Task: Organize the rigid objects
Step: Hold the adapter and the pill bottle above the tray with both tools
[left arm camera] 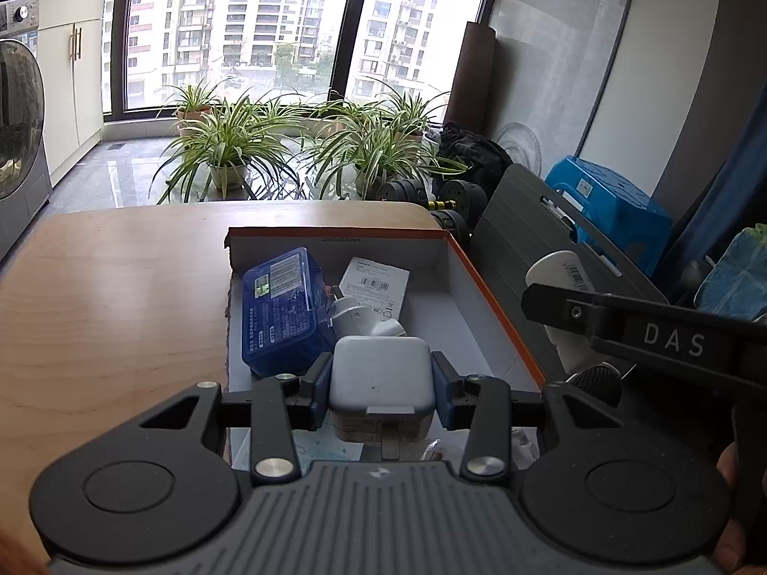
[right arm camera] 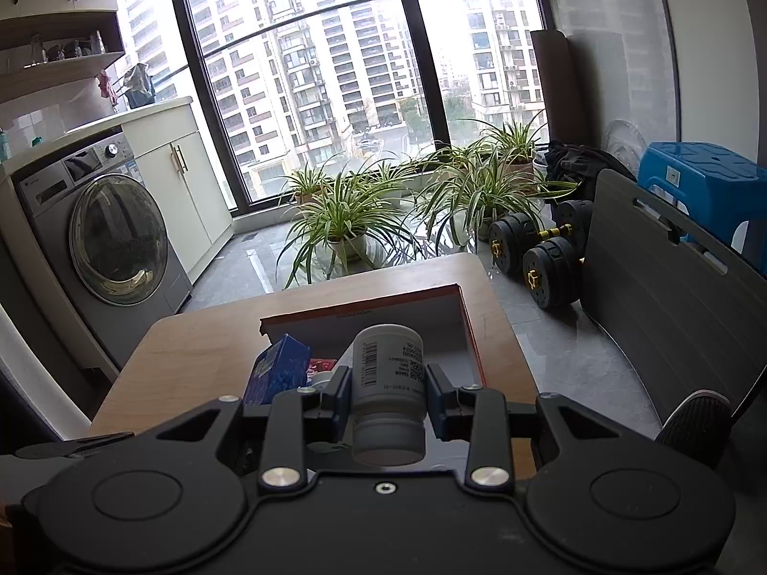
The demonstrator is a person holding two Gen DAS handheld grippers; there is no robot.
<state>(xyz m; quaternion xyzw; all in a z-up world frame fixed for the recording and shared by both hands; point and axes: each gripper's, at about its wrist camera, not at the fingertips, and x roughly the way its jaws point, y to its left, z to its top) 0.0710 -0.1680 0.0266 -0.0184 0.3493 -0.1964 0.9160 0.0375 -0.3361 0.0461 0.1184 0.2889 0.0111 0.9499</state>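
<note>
Behind the wooden table (left arm camera: pixel 120 287), tall windows are showing apartment blocks, with potted spider plants (left arm camera: pixel 225 143) lining the floor and a washing machine (left arm camera: pixel 19 110) standing at the left.

Through my left wrist camera, my left gripper (left arm camera: pixel 382 383) is clamping a white charger block (left arm camera: pixel 378 378) between its blue pads, jaws drawn in tight against its two sides. I am holding it over the near end of an open cardboard box (left arm camera: pixel 493 297) with an orange rim, which is sitting on the table. Inside the box, a blue plastic case (left arm camera: pixel 283 306) is lying along the left wall, a white plug adapter (left arm camera: pixel 359 314) is lying just beside it, and a white labelled packet (left arm camera: pixel 376 282) is lying behind that. My right gripper is reaching in from the right with a white bottle (left arm camera: pixel 561 273), off the box's right rim.

Through my right wrist camera, my right gripper (right arm camera: pixel 387 395) is squeezing the white bottle (right arm camera: pixel 388 383) by its body, cap toward the lens, barcode label facing up. Jaws are partly closed, pressing both sides. The box (right arm camera: pixel 467 330) is lying ahead, the blue case (right arm camera: pixel 278 373) at its left. Dumbbells (right arm camera: pixel 537 249) are sitting on the floor to the right.
</note>
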